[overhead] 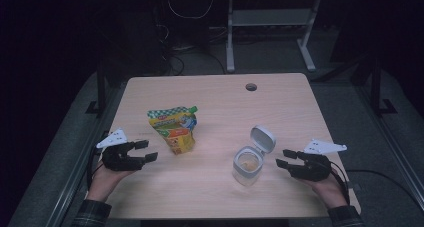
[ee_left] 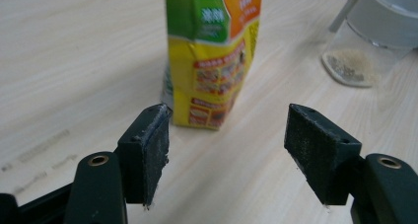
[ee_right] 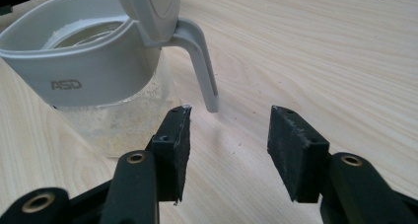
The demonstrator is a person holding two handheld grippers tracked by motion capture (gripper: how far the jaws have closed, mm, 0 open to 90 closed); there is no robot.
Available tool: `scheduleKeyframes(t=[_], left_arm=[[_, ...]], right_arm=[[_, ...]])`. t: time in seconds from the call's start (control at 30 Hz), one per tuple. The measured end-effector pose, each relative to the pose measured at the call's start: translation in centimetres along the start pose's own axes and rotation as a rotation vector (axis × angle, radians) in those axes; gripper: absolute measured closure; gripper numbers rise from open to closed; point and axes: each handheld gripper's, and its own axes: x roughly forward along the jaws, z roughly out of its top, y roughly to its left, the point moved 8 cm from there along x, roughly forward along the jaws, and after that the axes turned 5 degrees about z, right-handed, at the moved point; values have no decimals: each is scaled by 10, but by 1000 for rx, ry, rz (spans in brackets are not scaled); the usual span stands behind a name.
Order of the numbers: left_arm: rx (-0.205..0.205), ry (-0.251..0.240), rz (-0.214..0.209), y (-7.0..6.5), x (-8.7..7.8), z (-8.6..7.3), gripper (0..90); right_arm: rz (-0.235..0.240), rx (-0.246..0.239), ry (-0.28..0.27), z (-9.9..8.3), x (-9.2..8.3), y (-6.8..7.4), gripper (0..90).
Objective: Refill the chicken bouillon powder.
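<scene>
high view: one pouch (overhead: 173, 128), one jar (overhead: 247, 165), two empty grippers

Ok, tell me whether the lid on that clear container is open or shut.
Open. The grey lid of the clear container is flipped up on its hinge and stands behind the mouth, so the pale powder inside shows from above.

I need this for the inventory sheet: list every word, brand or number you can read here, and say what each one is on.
"ASD": raised letters on the grey collar of the clear jar, seen in the right gripper view.
Yellow and green pouch: print and small pictures on the green, orange and red panels, too blurred to read.
Same pouch in the high view: label too small to read.
Nothing else carries text.
</scene>
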Motion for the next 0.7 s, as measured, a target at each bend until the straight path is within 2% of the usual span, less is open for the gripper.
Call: scheduleKeyframes(t=[0.13, 0.37, 0.7], left_arm=[[9, -8, -33, 5, 2, 7, 328], [17, -49, -59, 15, 7, 28, 337], [42, -92, -75, 19, 15, 47, 355]], right_arm=[[-2, 4, -8, 1, 0, -1, 505], [-2, 12, -5, 0, 0, -2, 505], [-16, 9, -4, -2, -3, -4, 505]])
